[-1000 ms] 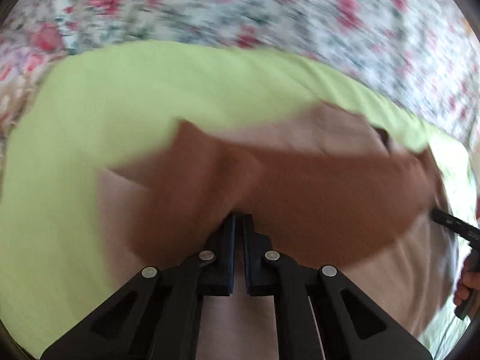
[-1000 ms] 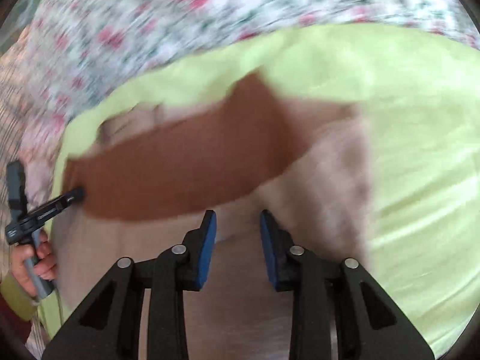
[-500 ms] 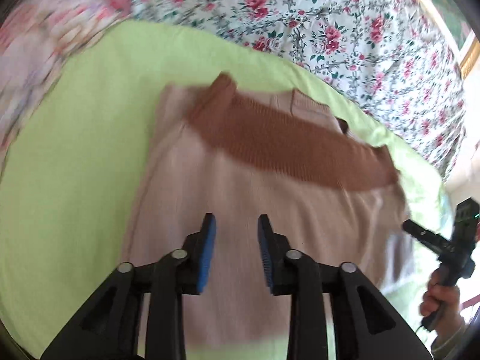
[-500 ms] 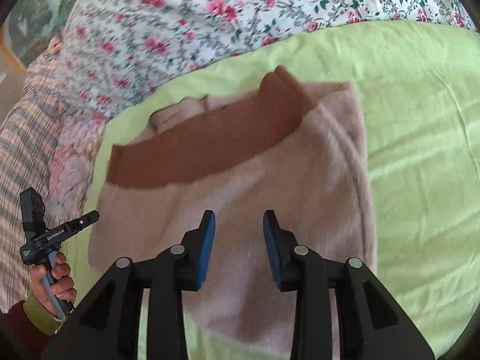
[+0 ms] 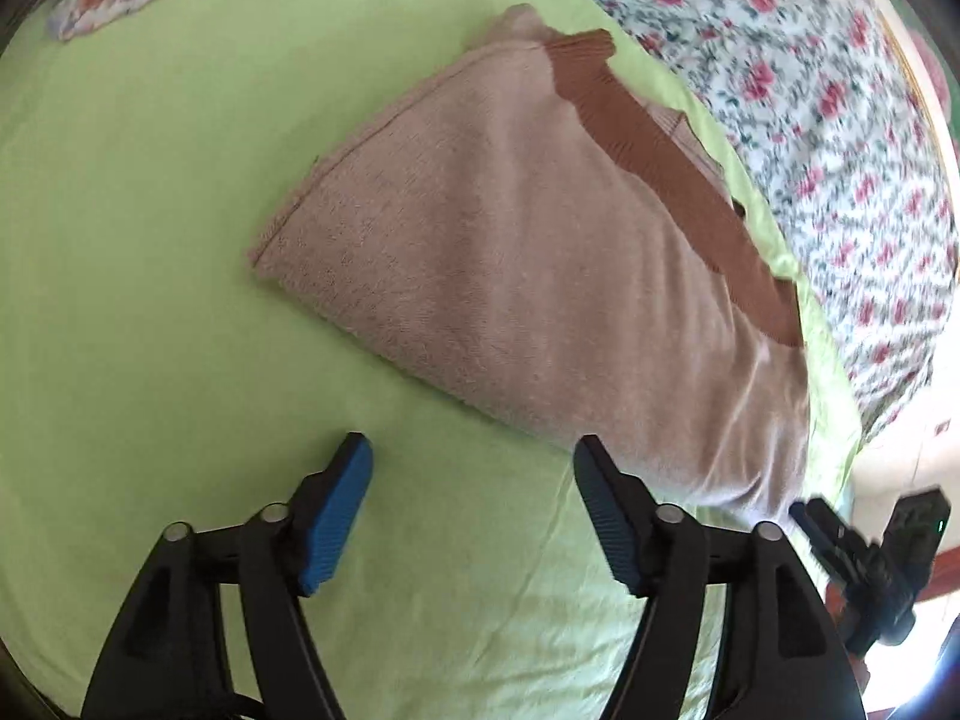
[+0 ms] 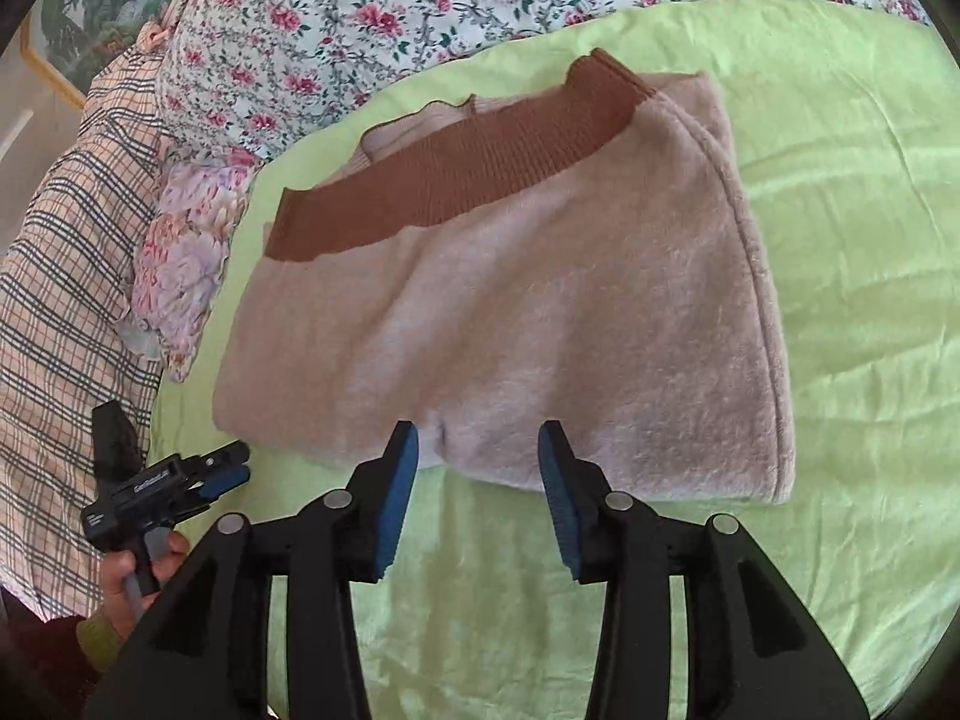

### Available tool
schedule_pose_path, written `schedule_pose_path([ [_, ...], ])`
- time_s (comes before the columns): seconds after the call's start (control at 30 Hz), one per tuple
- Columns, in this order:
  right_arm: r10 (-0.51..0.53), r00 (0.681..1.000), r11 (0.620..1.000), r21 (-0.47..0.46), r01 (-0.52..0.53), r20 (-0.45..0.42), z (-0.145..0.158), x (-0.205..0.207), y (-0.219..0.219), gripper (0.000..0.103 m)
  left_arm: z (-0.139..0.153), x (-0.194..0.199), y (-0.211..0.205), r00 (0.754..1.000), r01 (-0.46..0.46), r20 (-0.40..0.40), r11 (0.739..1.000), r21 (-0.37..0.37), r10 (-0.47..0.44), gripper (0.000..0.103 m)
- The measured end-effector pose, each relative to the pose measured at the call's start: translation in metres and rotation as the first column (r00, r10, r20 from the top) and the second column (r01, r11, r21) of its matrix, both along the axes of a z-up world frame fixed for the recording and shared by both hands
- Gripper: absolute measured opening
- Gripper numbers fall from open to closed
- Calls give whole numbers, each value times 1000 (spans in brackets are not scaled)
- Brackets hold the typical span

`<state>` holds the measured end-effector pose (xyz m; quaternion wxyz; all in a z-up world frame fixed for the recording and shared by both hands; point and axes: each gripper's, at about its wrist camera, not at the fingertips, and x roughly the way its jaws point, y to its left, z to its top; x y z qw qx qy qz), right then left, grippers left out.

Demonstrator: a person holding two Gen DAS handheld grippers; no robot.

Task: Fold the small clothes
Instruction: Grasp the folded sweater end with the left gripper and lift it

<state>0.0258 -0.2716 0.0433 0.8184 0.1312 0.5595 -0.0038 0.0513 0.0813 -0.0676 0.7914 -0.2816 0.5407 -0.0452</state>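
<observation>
While jaws widen, folded sweater [image 6: 510,312] lies just beyond right tool [image 6: 478,450] — untouched.

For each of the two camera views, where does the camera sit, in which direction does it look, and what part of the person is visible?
Left wrist: sits on the left gripper, looks down at the folded pink fleece garment with brown ribbed band on the lime-green sheet; jaws opening, nothing between; right gripper at the edge.
Right wrist: sits on the right gripper, looks down at the garment's near edge; jaws opening, empty; the person's hand holds the left gripper.
Shared: garment, sheet, floral bedcover.
</observation>
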Motion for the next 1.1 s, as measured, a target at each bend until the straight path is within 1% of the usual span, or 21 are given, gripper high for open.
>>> schedule_pose_path([
  [0.07, 11, 1000, 1000, 2, -11, 1, 2, -1, 6, 47, -3, 4, 4, 999, -45, 27, 998, -32, 45, 79],
  [0.13, 25, 1000, 1000, 1, -25, -3, 3, -2, 11, 49, -5, 13, 8, 995, -79, 52, 996, -32, 81, 80],
  [0.2, 33, 999, 999, 0, -33, -11, 3, -3, 14, 50, -4, 27, 10, 991, -105, 76, 994, -15, 106, 80],
  [0.3, 25, 1000, 1000, 0, -25, -14, 3, -4, 14, 51, -3, 43, 21, 984, -151, 97, 988, -12, 151, 77],
  [0.33, 18, 1000, 1000, 3, -18, -13, 3, -3, 12, 51, -3, 48, 26, 981, -169, 96, 985, -15, 170, 71],
  [0.37, 14, 1000, 1000, 4, -14, -11, 4, -3, 11, 51, -3, 51, 30, 978, -184, 100, 983, -11, 184, 63],
  [0.4, 12, 1000, 1000, 6, -12, -9, 4, -1, 9, 51, -3, 55, 32, 977, -188, 102, 982, 6, 186, 58],
  [0.43, 10, 1000, 1000, 6, -10, -6, 4, 3, 7, 51, -2, 58, 34, 978, -182, 104, 983, 23, 178, 45],
  [0.47, 6, 1000, 1000, 9, -6, -2, 4, 5, 5, 51, 0, 63, 34, 982, -161, 111, 986, 44, 155, 25],
  [0.5, 0, 1000, 1000, 16, 0, 4, 4, 10, 2, 51, 2, 65, 34, 984, -144, 111, 989, 39, 139, 19],
  [0.57, -17, 1000, 999, 37, 16, 14, 5, 18, -4, 51, 14, 68, 30, 985, -116, 132, 991, 60, 107, 14],
  [0.63, -38, 999, 995, 94, 36, 25, 5, 31, -14, 51, 36, 67, 14, 982, -57, 187, 991, 119, 34, 12],
  [0.73, -65, 998, 973, 223, 61, 11, 0, 56, -32, 51, 68, 65, -18, 965, 32, 248, 979, 203, -83, 11],
  [0.77, -69, 998, 965, 253, 65, 6, -2, 65, -36, 51, 82, 63, -37, 950, 79, 276, 970, 231, -144, 11],
  [0.8, -69, 998, 957, 282, 66, -1, -5, 74, -40, 51, 89, 62, -48, 941, 104, 290, 965, 242, -174, 11],
  [0.83, -66, 998, 948, 313, 65, -8, -7, 86, -42, 52, 98, 61, -62, 927, 140, 308, 958, 251, -216, 11],
  [0.87, -61, 998, 940, 337, 62, -12, -9, 95, -43, 56, 105, 60, -80, 908, 190, 323, 949, 253, -268, 11],
  [0.9, -48, 999, 924, 379, 51, -17, -12, 108, -42, 65, 108, 60, -94, 895, 225, 327, 940, 255, -303, 11],
  [0.97, -20, 1000, 900, 436, 24, -14, -18, 128, -37, 74, 107, 60, -118, 875, 283, 322, 921, 269, -363, 11],
  [1.07, 57, 997, 854, 520, -27, -43, -37, 158, -19, 83, 95, 61, -145, 854, 350, 288, 888, 298, -433, 11],
  [1.1, 94, 993, 843, 537, -43, -67, -48, 170, -8, 85, 91, 62, -149, 852, 362, 279, 884, 295, -442, 11],
])
